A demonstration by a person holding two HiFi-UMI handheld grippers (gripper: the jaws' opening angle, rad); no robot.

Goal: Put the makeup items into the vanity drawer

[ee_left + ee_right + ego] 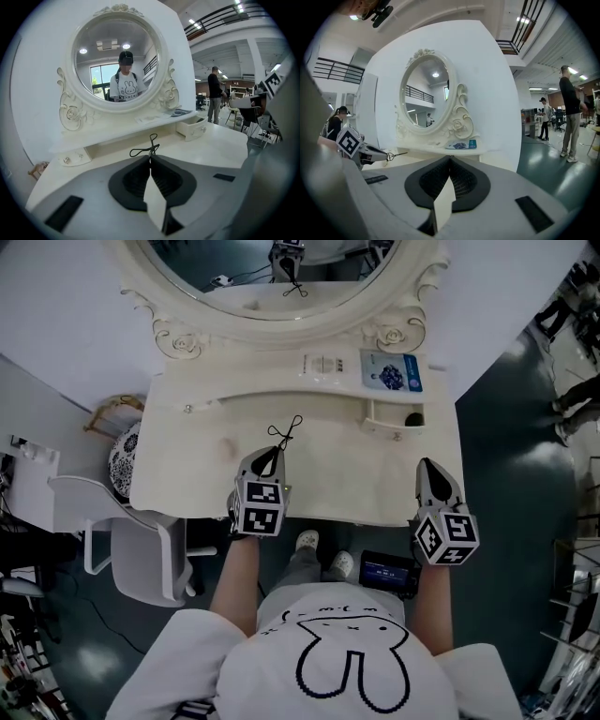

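My left gripper (273,455) is over the middle of the white vanity top (197,474), shut on a thin black wire loop (285,432) that sticks out past its tips. In the left gripper view the loop (148,147) juts from the closed gripper (150,157). The small right drawer (392,415) stands open, with a dark item (413,418) inside; from the left gripper it appears as the drawer (191,127) ahead to the right. My right gripper (431,466) hovers at the table's front right, shut and empty (449,159). It sees the left gripper (365,152).
A blue packet (392,371) and a white leaflet (322,364) lie on the shelf under the oval mirror (281,277). A white chair (141,540) and a patterned round object (123,459) are left of the table. People stand far off (569,112).
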